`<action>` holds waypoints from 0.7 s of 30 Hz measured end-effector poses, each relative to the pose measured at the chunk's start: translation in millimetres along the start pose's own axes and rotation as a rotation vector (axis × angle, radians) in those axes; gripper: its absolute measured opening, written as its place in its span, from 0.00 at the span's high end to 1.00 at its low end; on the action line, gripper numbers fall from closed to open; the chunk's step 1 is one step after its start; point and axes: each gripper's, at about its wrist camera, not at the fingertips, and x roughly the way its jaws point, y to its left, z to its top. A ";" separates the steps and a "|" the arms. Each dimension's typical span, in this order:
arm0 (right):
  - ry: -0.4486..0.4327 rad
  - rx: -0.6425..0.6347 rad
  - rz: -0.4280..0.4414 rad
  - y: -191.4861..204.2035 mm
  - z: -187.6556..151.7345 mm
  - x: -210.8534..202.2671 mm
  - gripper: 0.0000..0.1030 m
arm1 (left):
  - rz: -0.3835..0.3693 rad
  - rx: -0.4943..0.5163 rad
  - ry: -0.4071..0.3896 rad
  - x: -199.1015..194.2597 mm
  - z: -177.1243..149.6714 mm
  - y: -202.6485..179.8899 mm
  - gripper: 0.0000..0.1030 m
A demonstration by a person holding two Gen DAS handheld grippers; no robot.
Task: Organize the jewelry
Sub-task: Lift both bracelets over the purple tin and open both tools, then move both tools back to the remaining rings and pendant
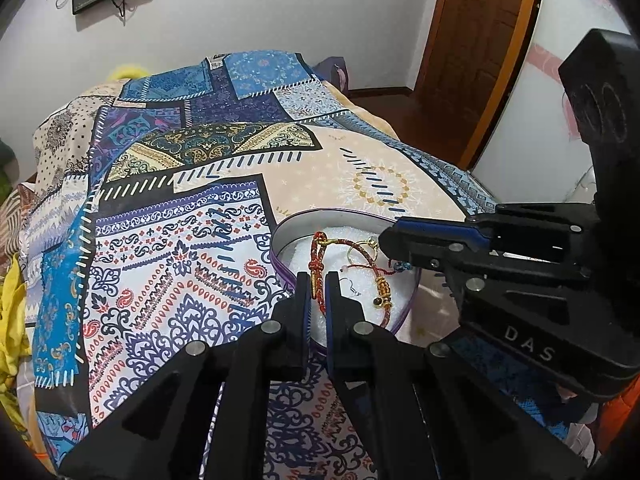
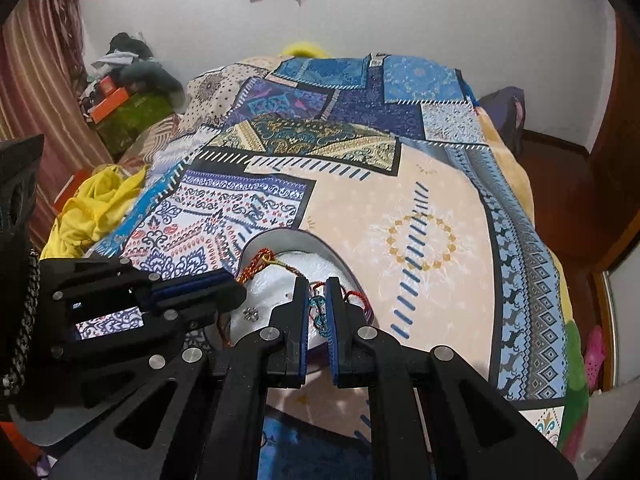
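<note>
A round purple tin (image 1: 280, 276) with a white foam lining sits on the patterned bedspread. In it lie a red braided bracelet (image 1: 318, 264), a red cord bracelet with gold beads (image 1: 382, 284), a gold ring (image 1: 362, 248) and a small earring hook (image 1: 352, 290). My left gripper (image 1: 319, 284) is over the tin, its jaws narrowly apart around the red braided bracelet. My right gripper (image 2: 318, 292) is over the same tin (image 2: 308, 240), its jaws narrowly apart around a blue beaded piece (image 2: 318, 312). Whether either is truly gripped is unclear. The right gripper also shows in the left wrist view (image 1: 390, 246).
The bed is covered by a blue, beige and white patchwork bedspread (image 2: 400, 200). Yellow cloth (image 2: 96, 208) lies at the bed's left edge. A wooden door (image 1: 480, 40) is at the right. Boxes and clutter (image 2: 116, 96) sit by the curtain.
</note>
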 end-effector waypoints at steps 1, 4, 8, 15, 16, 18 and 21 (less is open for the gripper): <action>0.003 -0.002 -0.003 0.6 -0.6 -0.4 0.92 | 0.000 0.000 0.002 -1.4 -0.2 -0.4 0.96; 0.001 -0.007 -0.006 3.2 -2.8 -6.5 0.91 | 0.004 0.003 0.000 -7.0 -0.5 -1.2 0.94; -0.011 -0.029 -0.024 8.8 -3.8 -18.1 0.90 | 0.007 0.008 -0.009 -17.7 -0.9 -2.5 0.92; -0.072 -0.041 -0.045 16.3 -6.1 -49.0 0.74 | 0.007 0.003 -0.040 -50.1 -3.8 -5.9 0.81; -0.086 -0.042 -0.052 17.6 -7.1 -54.9 0.69 | 0.007 0.005 -0.049 -56.7 -4.8 -7.3 0.80; -0.108 -0.046 -0.065 20.6 -8.7 -63.9 0.64 | 0.009 0.010 -0.059 -66.2 -6.2 -9.4 0.76; -0.130 -0.053 -0.074 25.2 -13.3 -76.8 0.63 | 0.016 0.017 -0.082 -84.0 -9.9 -13.2 0.64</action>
